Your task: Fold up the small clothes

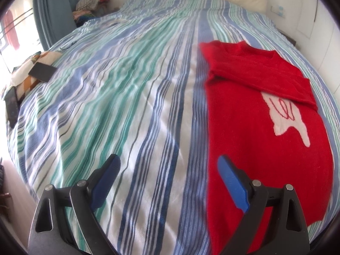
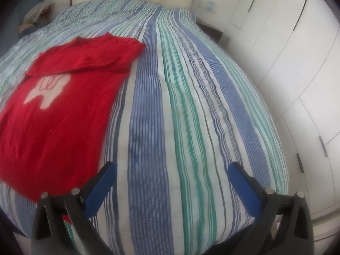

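Left gripper (image 1: 169,165) over red sweater's (image 1: 265,131) edge.

Red sweater (image 1: 265,148), blue-green striped bedspread (image 1: 127,106)

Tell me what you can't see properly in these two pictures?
- Red sweater: near hem hidden behind the left hand-held gripper in the left wrist view; left side cut off by the frame edge in the right wrist view.
- Clothes pile beside the bed: too small and blurred.
- The person holding them: out of view.
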`<state>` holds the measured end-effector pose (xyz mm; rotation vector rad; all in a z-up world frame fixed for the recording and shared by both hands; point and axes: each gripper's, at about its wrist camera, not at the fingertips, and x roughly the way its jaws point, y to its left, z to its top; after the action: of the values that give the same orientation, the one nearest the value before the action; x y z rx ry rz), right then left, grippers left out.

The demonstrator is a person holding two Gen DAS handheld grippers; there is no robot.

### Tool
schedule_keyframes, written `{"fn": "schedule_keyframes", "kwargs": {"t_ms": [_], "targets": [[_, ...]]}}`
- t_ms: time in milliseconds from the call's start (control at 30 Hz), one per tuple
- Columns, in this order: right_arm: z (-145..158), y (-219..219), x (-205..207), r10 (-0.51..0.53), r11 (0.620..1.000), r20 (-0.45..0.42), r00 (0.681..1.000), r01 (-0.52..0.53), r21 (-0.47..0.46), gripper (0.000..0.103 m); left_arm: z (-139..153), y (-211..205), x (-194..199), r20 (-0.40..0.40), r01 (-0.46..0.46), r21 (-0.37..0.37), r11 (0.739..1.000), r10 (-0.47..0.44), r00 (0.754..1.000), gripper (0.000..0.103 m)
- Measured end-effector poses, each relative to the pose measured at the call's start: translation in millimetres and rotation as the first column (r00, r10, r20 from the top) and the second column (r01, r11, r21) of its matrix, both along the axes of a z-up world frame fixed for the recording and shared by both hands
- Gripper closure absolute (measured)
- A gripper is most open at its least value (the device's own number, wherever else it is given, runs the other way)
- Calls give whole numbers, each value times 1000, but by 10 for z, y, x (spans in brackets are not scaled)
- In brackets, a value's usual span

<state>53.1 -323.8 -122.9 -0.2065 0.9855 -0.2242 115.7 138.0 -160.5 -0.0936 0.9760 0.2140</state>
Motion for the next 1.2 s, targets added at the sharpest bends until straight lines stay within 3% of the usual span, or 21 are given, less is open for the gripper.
{"fn": "schedule_keyframes", "kwargs": {"t_ms": [167,433,867,1033,1200], "targets": [[56,135,-26,22,1000,-19,1000,-22,-16,1,140,-49,-73,14,2,11,1000,-2,1000,9],[358,333,18,75,997,34,997,-75,10,1,445,-278,-78,58,33,45,998,-36,998,9],[373,335,1,76,997,25,997,-76,22,1,530,-315,-36,68,40,106,994,-47,997,8],[388,312,-48,66,998,23,998,-67,22,1,524,-296,-44,63,44,95,994,-50,997,7],[422,307,-108,59,998,21,998,-59,34,1,447,-185,-83,40,45,35,998,-46,998,7]]}}
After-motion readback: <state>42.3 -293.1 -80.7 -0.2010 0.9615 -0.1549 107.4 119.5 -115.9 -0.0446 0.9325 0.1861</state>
